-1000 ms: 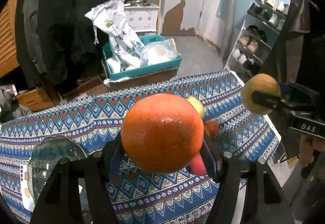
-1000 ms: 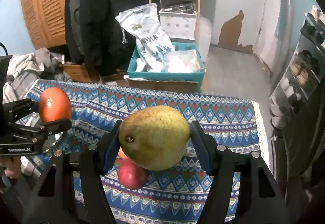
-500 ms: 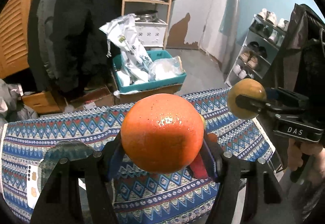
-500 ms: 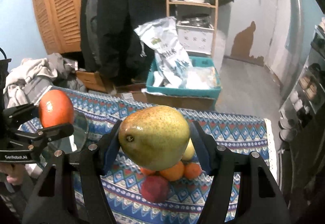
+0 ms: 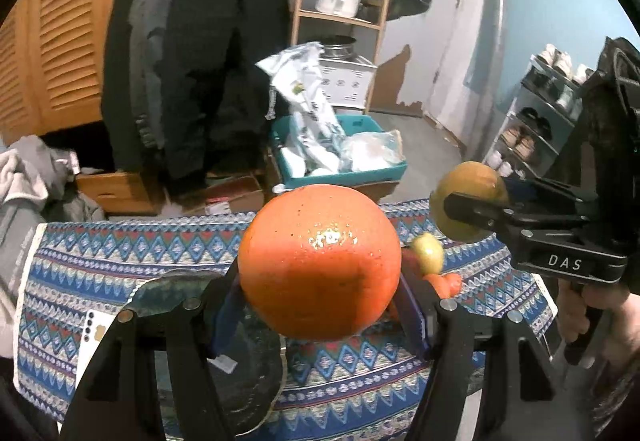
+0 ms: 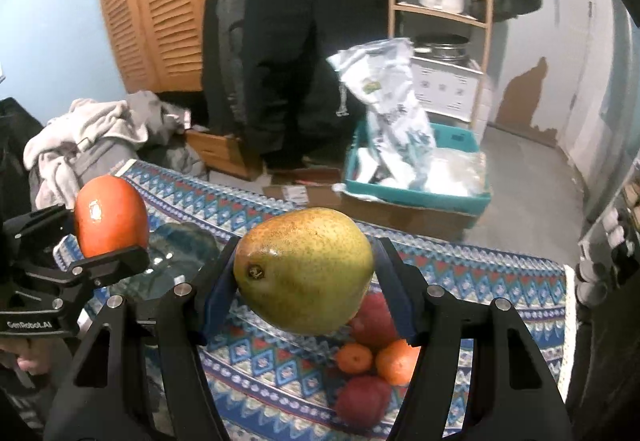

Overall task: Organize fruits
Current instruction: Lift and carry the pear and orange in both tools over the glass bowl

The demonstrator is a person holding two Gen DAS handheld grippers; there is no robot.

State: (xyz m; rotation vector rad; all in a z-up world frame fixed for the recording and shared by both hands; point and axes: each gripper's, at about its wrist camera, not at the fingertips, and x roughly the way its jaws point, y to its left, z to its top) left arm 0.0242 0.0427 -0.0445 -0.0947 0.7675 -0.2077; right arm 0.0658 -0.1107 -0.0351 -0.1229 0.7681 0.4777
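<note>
Orange (image 5: 320, 261) clenched in left gripper (image 5: 320, 305) jaws; pear (image 6: 304, 271) clenched in right gripper (image 6: 306, 305) jaws.

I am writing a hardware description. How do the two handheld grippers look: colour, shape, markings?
Both are matte black metal with silver screw heads and blue pads on the fingers. The left gripper carries white "GenRobot.AI" lettering on its side; the right gripper carries white "DAS" lettering. Each has a pistol-style black handle below. No cables are visible.

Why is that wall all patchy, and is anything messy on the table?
The paint has peeled off the back wall, leaving brown bare patches. On the table, nothing is spilled: loose fruit sits in a small heap on the patterned cloth. Each tool holds one fruit.
</note>
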